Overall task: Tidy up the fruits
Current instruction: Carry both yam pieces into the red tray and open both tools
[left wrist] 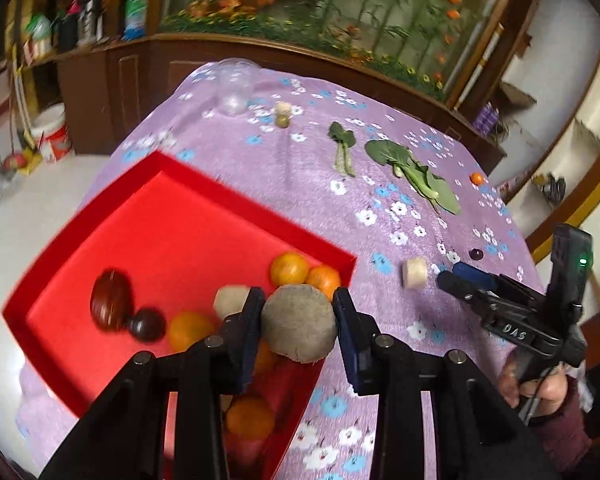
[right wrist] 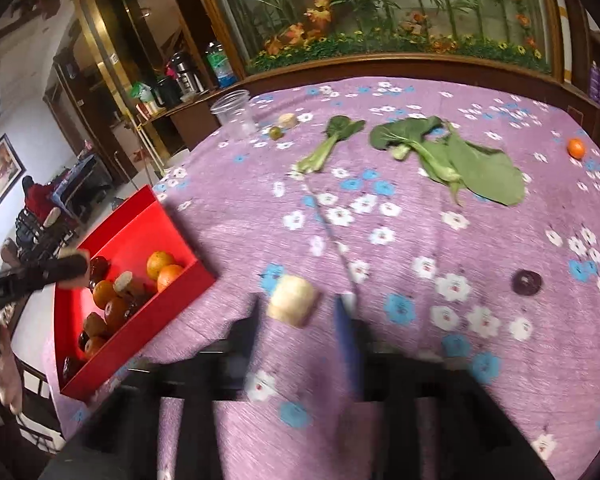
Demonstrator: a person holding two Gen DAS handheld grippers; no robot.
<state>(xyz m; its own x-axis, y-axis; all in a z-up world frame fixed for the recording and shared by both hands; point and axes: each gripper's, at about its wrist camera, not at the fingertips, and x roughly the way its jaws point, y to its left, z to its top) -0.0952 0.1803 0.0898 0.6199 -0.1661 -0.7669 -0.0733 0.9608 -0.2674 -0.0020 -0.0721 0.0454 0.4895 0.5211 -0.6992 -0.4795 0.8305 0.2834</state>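
Left wrist view: left claw (left wrist: 298,304) grips brown fruit (left wrist: 299,323) over red tray (left wrist: 148,162).

1. We see a brown kiwi (left wrist: 299,326) clamped above the red tray (left wrist: 188,168).
2. Oranges (left wrist: 290,268) and dark fruits (left wrist: 111,304) lie inside.
3. A pale fruit chunk (right wrist: 294,300) rests on the cloth.

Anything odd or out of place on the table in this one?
Yes. Leafy greens lie loose on the purple floral cloth among the fruit, and a clear plastic cup stands near the far edge. Neither is fruit. A small orange sits far from the red tray.
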